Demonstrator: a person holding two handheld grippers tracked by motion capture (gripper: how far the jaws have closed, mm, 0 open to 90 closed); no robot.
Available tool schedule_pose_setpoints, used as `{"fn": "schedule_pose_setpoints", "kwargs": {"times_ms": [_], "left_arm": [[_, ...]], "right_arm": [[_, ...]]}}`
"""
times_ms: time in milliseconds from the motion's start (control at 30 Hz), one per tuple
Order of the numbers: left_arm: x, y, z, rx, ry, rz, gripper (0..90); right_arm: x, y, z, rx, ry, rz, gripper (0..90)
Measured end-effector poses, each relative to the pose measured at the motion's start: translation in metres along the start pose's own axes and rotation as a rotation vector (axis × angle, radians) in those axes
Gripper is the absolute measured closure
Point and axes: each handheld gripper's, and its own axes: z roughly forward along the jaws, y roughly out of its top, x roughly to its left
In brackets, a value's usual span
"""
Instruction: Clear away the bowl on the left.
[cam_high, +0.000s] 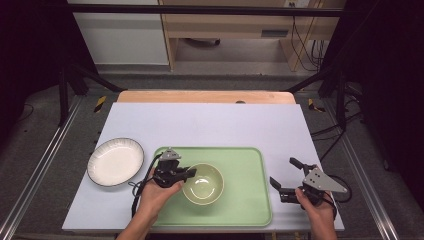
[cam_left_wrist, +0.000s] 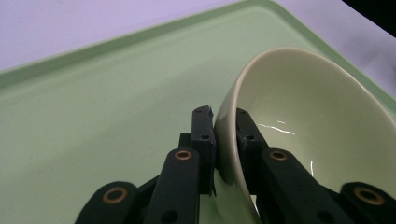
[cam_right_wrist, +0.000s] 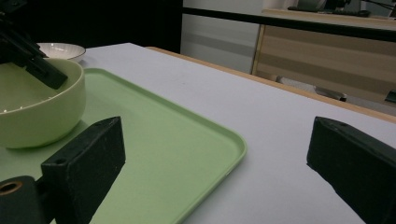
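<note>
Your left gripper (cam_high: 186, 173) has its jaws clamped on the near-left rim of the pale green bowl (cam_high: 203, 184): in the left gripper view one jaw sits against the outer wall and the other against the inner wall of the bowl (cam_left_wrist: 299, 126), with the rim pinched between them. The bowl stands on the green tray (cam_high: 245, 200), left of the tray's middle. Your right gripper (cam_high: 283, 176) holds nothing; its jaws stand wide apart, and it rests over the bench (cam_high: 210, 122) just beside the tray's right edge. In the right gripper view, the tray's raised rim (cam_right_wrist: 233, 154) runs between the two open jaws, and the bowl (cam_right_wrist: 42, 107) sits further off on the tray. A white plate (cam_high: 115, 161) with a dark rim lies on the bench left of the tray, apart from it and near the left hand (cam_high: 155, 196). The right half of the tray is bare, and the far half of the bench beyond the tray is open surface up to the wooden far edge.
</note>
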Motion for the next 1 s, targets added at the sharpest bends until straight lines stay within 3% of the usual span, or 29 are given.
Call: {"fn": "schedule_pose_setpoints", "kwargs": {"times_ms": [1000], "left_arm": [[0.0038, -0.0023, 0.0052, 0.018, 0.008, -0.019, 82.5]], "right_arm": [[0.0002, -0.0002, 0.0002, 0.006, -0.001, -0.001, 4.5]]}}
